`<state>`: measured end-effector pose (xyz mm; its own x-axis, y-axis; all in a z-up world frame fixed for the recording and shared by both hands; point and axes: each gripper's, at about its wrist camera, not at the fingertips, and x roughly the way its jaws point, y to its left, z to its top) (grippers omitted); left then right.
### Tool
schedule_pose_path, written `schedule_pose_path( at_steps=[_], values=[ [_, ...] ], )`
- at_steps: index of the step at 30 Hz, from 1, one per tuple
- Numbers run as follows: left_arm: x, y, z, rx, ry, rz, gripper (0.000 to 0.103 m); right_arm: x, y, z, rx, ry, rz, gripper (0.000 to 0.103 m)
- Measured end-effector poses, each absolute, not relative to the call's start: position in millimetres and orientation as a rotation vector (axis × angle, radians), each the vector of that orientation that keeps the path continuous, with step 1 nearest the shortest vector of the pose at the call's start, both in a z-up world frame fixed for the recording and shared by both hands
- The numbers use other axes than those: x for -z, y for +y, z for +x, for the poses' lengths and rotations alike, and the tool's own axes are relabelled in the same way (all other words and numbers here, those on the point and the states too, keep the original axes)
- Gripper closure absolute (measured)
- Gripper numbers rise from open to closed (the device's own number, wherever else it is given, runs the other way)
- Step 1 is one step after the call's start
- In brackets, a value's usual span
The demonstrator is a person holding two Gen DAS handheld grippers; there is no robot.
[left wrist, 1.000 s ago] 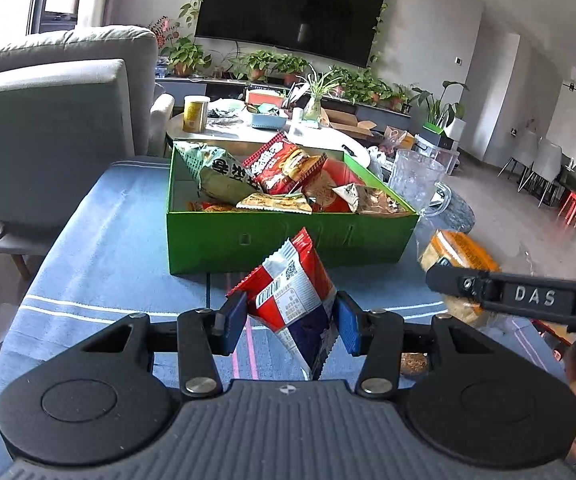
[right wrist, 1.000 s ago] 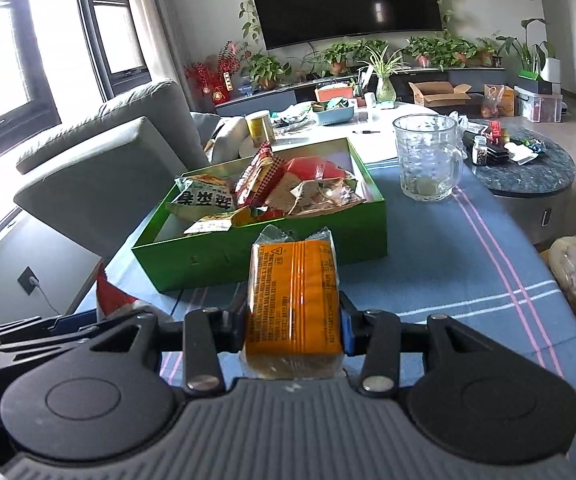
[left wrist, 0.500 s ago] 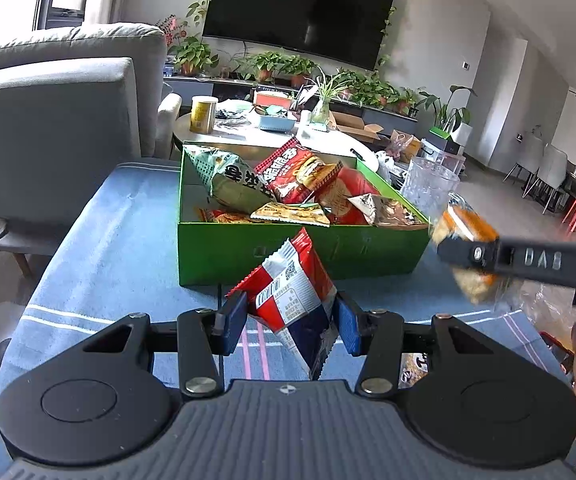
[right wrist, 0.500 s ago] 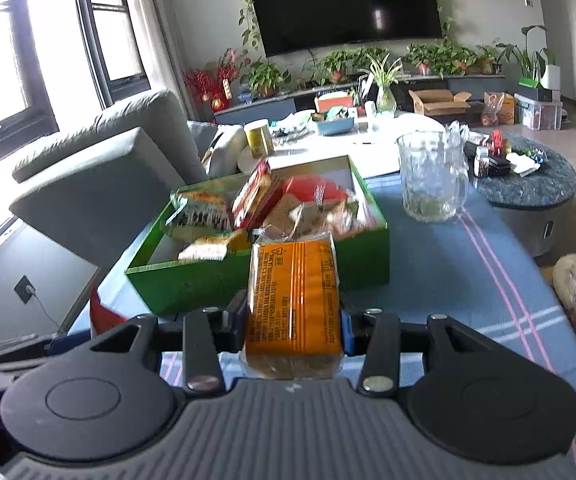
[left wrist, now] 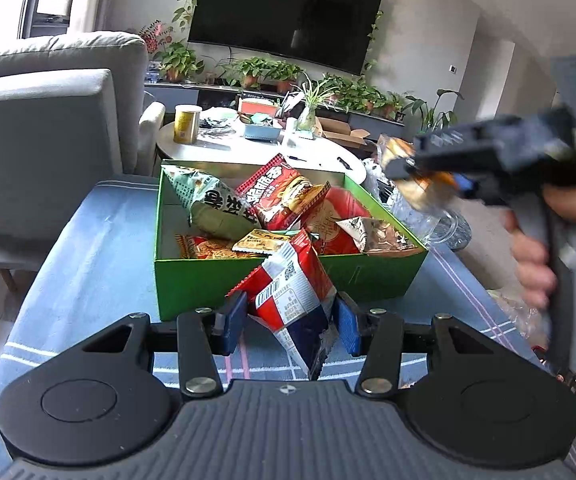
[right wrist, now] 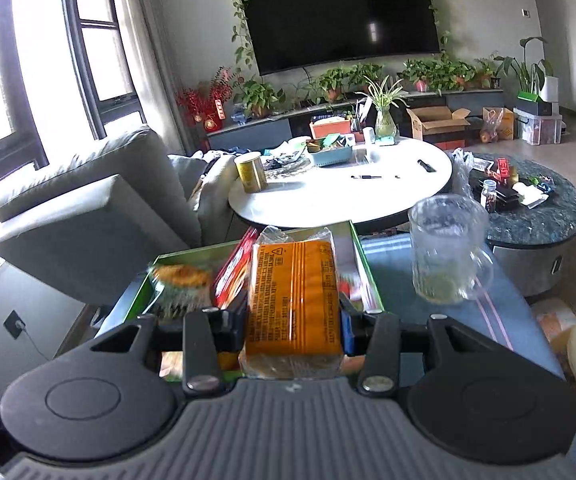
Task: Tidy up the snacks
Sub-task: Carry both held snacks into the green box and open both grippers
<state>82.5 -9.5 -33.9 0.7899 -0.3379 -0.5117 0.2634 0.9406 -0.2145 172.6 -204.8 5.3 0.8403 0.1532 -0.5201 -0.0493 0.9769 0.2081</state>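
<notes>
Both tools carry snacks at the green box

The left tool (left wrist: 291, 320) pinches a red-and-white packet (left wrist: 292, 296) just before the green box's (left wrist: 191, 284) near wall; the right tool (right wrist: 292, 330) clamps an orange packet (right wrist: 294, 300) above the box, left of the glass mug (right wrist: 446, 256) on the table (left wrist: 87, 256).

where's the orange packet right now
The orange packet is clamped in the right gripper, held above the green box, left of the glass mug.
</notes>
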Motion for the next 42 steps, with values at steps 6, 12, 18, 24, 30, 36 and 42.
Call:
schedule_pose_path(
  at_steps=[6,12,18,24,30,36,42],
  values=[
    [37.9,-4.1,97.6,0.333,0.585,-0.144,0.059,7.7,-194.9,218.9,-0.072,0.605,0.162,0.036],
    [36.8,-0.3,109.0,0.341,0.578,-0.133,0.061,23.1,-195.2,251.6,-0.073,0.65,0.18,0.036],
    [44.9,-6.1,117.2,0.345,0.604,-0.097,0.061,26.1,-194.2,273.2,-0.071,0.67,0.176,0.036],
    [64.4,-17.2,120.2,0.341,0.672,-0.054,0.049,30.0,-194.6,275.4,-0.056,0.673,0.141,0.026],
    [87.7,-29.4,139.5,0.306,0.743,-0.03,0.045,17.5,-216.8,250.4,-0.059,0.621,0.239,0.012],
    [99.7,-33.6,144.9,0.294,0.751,0.008,0.062,5.5,-227.6,220.5,-0.06,0.59,0.265,0.011],
    [63.4,-21.8,121.6,0.314,0.648,-0.033,0.064,0.6,-226.5,191.4,-0.072,0.565,0.238,0.01]
  ],
)
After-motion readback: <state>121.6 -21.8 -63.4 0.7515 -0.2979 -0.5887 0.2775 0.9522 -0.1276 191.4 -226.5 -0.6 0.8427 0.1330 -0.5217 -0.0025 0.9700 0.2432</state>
